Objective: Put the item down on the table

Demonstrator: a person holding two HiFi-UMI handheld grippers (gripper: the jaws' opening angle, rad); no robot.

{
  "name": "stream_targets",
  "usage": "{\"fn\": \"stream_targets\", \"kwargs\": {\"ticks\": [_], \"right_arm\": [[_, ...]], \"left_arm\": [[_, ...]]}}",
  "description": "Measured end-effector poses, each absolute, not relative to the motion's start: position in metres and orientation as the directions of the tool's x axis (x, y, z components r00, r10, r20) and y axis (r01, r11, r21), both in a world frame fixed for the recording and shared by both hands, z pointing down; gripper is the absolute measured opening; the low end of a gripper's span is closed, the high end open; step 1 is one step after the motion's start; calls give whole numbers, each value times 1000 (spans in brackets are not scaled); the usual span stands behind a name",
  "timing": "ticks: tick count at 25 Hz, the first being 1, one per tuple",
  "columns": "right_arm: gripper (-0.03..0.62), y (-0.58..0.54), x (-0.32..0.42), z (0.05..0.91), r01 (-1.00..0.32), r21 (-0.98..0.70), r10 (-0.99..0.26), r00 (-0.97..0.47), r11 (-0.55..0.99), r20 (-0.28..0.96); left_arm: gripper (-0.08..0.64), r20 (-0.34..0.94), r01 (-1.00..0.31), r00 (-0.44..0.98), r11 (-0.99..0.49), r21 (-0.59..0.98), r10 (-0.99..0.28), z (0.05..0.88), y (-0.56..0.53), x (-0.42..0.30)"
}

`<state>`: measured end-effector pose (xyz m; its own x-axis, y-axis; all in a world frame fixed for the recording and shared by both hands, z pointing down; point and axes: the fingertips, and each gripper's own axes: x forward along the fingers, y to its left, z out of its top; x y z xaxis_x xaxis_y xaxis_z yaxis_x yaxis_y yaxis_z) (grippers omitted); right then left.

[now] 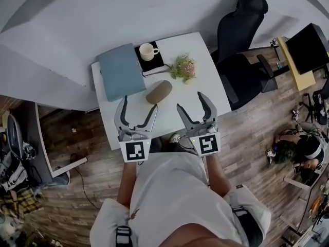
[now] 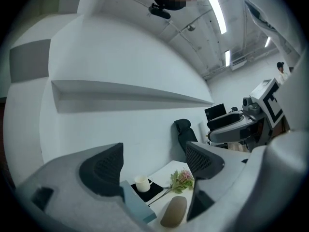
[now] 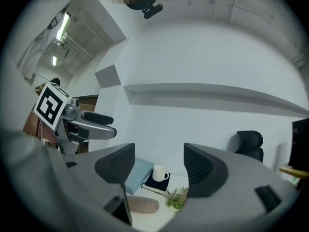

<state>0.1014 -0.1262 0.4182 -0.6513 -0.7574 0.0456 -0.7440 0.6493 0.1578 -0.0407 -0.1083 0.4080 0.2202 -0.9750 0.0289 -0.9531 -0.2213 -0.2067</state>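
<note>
Two grippers are held side by side above the near part of the white worktop (image 1: 205, 89), and both are seen empty. The left gripper (image 1: 140, 103) is spread well open; in the left gripper view its fingers (image 2: 104, 169) stand wide apart with nothing gripped between them. The right gripper (image 1: 190, 101) is likewise parted, and its fingers (image 3: 203, 170) are closed on nothing.

The brown oblong case (image 1: 159, 91) is set down flat on the worktop, just beyond the tips of the left gripper and touched by neither gripper. It is flanked by a blue folder (image 1: 121, 71) on the left and a small sprig of flowers (image 1: 184, 68) on the right. Behind it, a white mug (image 1: 148, 51) is seen standing on a black pad (image 1: 152, 64), close to the folder's edge. A black office chair (image 1: 239, 45) is parked at the worktop's far right corner.
</note>
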Motion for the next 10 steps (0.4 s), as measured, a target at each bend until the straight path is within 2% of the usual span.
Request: {"fn": "stream_targets", "kwargs": {"ticks": [10], "right_arm": [[301, -110, 120, 409, -731, 149, -742, -671, 666, 22]], "left_arm": [[411, 25, -952, 205, -205, -226, -978, 402, -86, -13]]}}
